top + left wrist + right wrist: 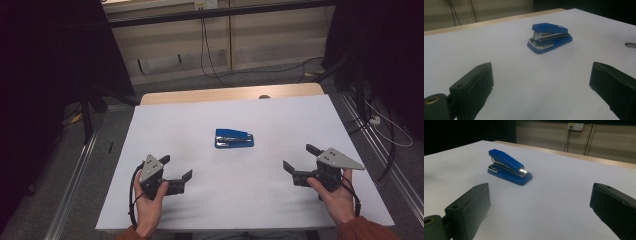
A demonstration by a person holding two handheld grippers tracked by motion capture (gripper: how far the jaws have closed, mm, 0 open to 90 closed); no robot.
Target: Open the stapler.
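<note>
High view: one stapler [234, 138], two grippers

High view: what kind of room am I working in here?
Probably a lab or test workshop rather than an office: a white-covered table holding a single blue metal-and-plastic stapler, black cables hanging down the beige wall from a wall socket, and aluminium rails along the floor.
</note>
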